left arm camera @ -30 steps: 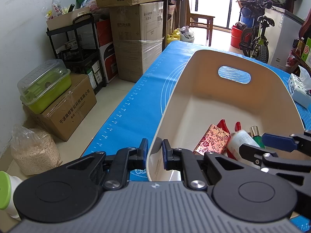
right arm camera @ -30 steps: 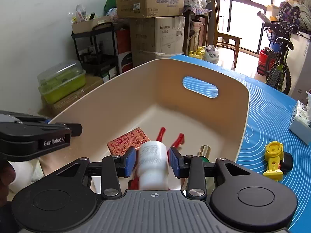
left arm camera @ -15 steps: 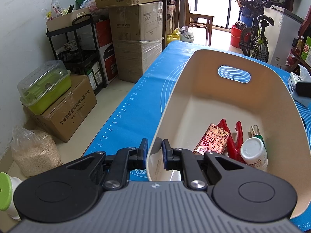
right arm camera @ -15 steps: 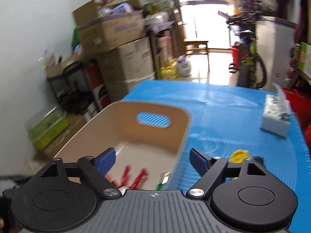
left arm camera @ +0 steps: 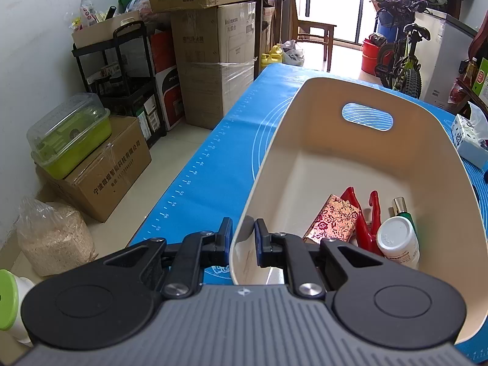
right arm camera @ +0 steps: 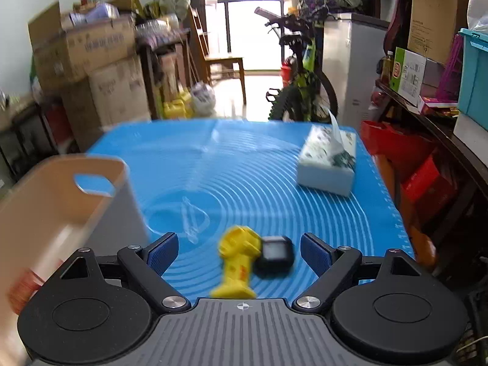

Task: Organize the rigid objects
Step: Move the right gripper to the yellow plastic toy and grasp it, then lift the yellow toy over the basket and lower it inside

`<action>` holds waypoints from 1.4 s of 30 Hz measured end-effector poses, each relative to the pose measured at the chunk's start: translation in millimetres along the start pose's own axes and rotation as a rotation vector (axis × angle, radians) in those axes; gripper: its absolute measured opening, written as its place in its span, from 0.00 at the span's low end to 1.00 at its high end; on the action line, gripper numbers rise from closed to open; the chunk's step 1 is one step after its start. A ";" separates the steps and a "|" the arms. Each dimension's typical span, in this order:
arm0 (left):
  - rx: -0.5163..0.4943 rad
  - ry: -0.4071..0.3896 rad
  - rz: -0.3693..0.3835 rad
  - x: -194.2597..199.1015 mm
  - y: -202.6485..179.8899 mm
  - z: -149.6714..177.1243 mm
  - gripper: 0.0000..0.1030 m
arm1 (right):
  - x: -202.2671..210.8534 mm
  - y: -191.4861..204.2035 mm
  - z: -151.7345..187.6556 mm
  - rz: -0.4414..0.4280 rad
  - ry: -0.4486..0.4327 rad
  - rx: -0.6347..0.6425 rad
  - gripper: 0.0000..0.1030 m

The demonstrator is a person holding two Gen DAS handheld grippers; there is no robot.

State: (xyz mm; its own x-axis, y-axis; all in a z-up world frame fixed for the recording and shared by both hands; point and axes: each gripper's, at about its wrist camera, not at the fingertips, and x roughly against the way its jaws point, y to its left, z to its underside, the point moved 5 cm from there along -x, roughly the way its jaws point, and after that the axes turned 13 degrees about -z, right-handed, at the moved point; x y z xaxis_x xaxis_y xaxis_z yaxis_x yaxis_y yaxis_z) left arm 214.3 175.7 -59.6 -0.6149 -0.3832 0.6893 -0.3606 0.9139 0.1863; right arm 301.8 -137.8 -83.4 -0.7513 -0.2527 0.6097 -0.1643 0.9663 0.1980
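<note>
A cream basket [left arm camera: 305,116] stands on the blue mat. My left gripper [left arm camera: 241,233] is shut on the basket's near rim, one finger outside and one inside. Inside lie a red patterned box [left arm camera: 334,222], a red clip [left arm camera: 367,225], a white bottle [left arm camera: 398,242] and a green-capped tube [left arm camera: 404,210]. My right gripper [right arm camera: 239,251] is open and empty above the mat, to the right of the basket [right arm camera: 45,201]. A yellow toy [right arm camera: 236,262] with a black block [right arm camera: 274,257] lies on the mat between its fingers' line of sight.
A tissue box [right arm camera: 328,161] sits at the mat's far right. A clear plastic piece [right arm camera: 192,219] lies on the mat near the basket. Cardboard boxes [left arm camera: 210,61], a black shelf and a bicycle [right arm camera: 302,91] stand beyond the table. Shelving lines the right side.
My right gripper let go of the white bottle into the basket, opened, and swung right out of the basket to above the yellow toy. The left gripper has not moved.
</note>
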 end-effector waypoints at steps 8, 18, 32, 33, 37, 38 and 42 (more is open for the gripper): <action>-0.002 0.002 0.003 -0.9 0.5 -0.3 0.17 | -32.7 -5.1 24.8 -0.011 0.082 0.057 0.85; -0.010 -0.001 0.002 -0.4 -0.2 0.7 0.17 | -64.0 -2.6 39.7 -0.023 0.144 0.038 0.67; -0.012 -0.003 0.002 -0.1 -1.2 0.5 0.17 | -67.2 2.2 46.4 -0.031 0.140 0.068 0.49; -0.012 -0.003 0.002 -0.1 -1.1 0.5 0.17 | -65.6 1.7 46.0 -0.037 0.134 0.062 0.49; -0.011 -0.002 0.003 0.0 -1.3 0.6 0.17 | -58.0 1.2 42.2 -0.047 0.110 0.063 0.49; -0.011 -0.002 0.002 0.1 -1.0 0.6 0.17 | -55.9 0.7 41.0 -0.050 0.103 0.061 0.49; -0.010 -0.001 0.003 0.1 -0.9 0.6 0.17 | -47.7 -0.3 35.3 -0.058 0.075 0.054 0.49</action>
State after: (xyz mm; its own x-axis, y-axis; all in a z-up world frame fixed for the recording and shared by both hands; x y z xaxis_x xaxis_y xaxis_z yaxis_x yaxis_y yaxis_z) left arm 214.2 174.7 -60.1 -0.6166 -0.3807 0.6891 -0.3516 0.9163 0.1916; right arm 315.2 -124.3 -139.6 -0.6897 -0.3095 0.6546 -0.2418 0.9506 0.1947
